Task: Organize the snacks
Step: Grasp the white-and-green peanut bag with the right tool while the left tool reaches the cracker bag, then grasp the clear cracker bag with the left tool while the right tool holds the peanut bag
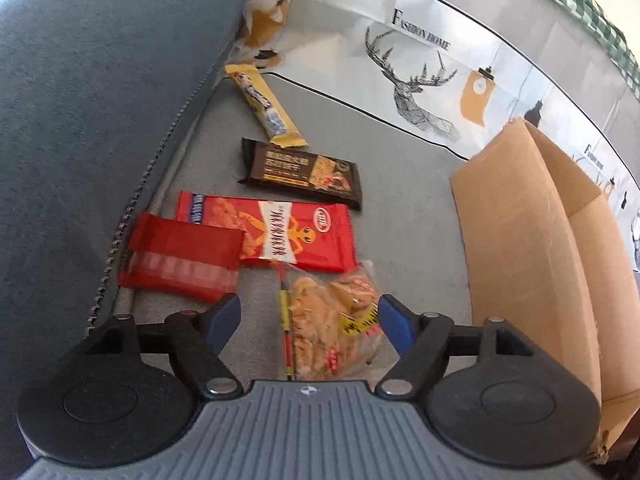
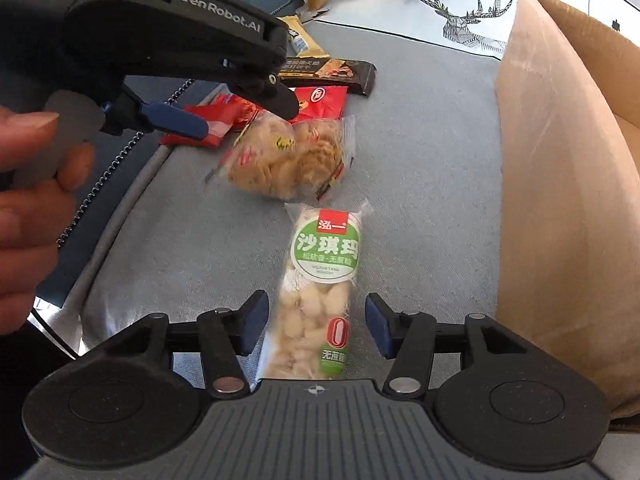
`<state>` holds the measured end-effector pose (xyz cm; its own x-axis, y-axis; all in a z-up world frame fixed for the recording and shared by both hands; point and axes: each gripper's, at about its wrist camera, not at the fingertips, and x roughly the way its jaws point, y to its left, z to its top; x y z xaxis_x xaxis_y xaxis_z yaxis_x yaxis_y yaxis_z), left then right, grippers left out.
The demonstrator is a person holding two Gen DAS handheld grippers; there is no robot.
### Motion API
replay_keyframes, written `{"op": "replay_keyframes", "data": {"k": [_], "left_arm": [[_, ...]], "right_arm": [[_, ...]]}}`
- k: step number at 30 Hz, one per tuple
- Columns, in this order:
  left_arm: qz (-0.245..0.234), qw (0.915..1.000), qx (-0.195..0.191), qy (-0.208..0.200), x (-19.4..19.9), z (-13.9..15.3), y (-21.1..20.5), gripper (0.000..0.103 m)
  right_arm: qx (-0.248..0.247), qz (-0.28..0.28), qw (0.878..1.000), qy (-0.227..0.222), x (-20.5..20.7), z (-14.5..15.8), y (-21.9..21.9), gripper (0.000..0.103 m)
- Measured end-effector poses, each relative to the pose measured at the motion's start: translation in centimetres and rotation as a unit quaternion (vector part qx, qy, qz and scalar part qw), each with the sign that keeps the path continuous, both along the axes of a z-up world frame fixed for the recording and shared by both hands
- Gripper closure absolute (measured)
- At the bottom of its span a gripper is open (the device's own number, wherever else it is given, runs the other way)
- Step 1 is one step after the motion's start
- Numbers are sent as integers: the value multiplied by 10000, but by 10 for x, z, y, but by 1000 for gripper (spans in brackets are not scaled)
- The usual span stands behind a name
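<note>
Several snack packs lie in a row on a grey cushion. My left gripper (image 1: 310, 322) is open, its jaws on either side of a clear bag of biscuits (image 1: 330, 320), which also shows in the right wrist view (image 2: 286, 156). Beyond it lie a red snack pack (image 1: 280, 232), a plain red pack (image 1: 180, 258), a dark brown bar (image 1: 302, 172) and a yellow bar (image 1: 264, 106). My right gripper (image 2: 316, 326) is open around a clear pack with a green label (image 2: 320, 280). The left gripper (image 2: 224, 116) hovers over the biscuit bag in the right wrist view.
An open cardboard box (image 1: 532, 248) stands to the right; it also shows in the right wrist view (image 2: 568, 200). A blue-grey cushion (image 1: 92, 100) rises on the left. A white deer-print cloth (image 1: 420, 76) lies at the back.
</note>
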<state>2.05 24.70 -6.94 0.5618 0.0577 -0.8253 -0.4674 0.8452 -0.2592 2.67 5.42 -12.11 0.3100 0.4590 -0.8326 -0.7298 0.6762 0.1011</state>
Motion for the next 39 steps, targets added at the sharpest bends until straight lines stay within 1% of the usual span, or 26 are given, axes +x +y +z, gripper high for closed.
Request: {"op": "replay_keyframes", "data": {"k": [2, 3, 4, 7, 10, 12, 15, 16, 19, 26, 39], "left_arm": [[-31, 9999, -130, 15, 3, -3, -2, 18], [-28, 9998, -184, 40, 6, -4, -3, 17], [-20, 9998, -209, 76, 8, -5, -5, 17], [-10, 9993, -282, 229, 16, -11, -10, 16], [-43, 9987, -225, 458, 24, -17, -16, 16], [-92, 9984, -196, 530, 28, -20, -19, 16], [-124, 9981, -136, 588, 31, -24, -21, 16], [-125, 9979, -127, 618, 33, -25, -21, 16], [-115, 9973, -96, 714, 36, -28, -22, 16], [-159, 9969, 18, 769, 39, -31, -25, 16], [-154, 9968, 97, 779, 39, -30, -25, 16]], "right_arm": [[40, 33, 10000, 7, 0, 0, -1, 50], [35, 49, 10000, 24, 0, -1, -1, 53], [37, 60, 10000, 31, 0, -1, -2, 63], [66, 74, 9999, -17, -2, -1, -4, 65], [164, -60, 9997, -146, 1, 4, -8, 65], [133, -146, 9995, -232, 2, 5, -10, 65], [-9, -189, 9997, -127, 4, -1, -10, 65], [-26, -185, 9998, -98, 4, -2, -10, 63], [-83, -119, 9998, -128, 3, -3, -9, 62], [-148, -115, 9998, -111, 5, -6, -5, 60], [-186, -75, 9996, -188, 1, -7, -4, 60]]}}
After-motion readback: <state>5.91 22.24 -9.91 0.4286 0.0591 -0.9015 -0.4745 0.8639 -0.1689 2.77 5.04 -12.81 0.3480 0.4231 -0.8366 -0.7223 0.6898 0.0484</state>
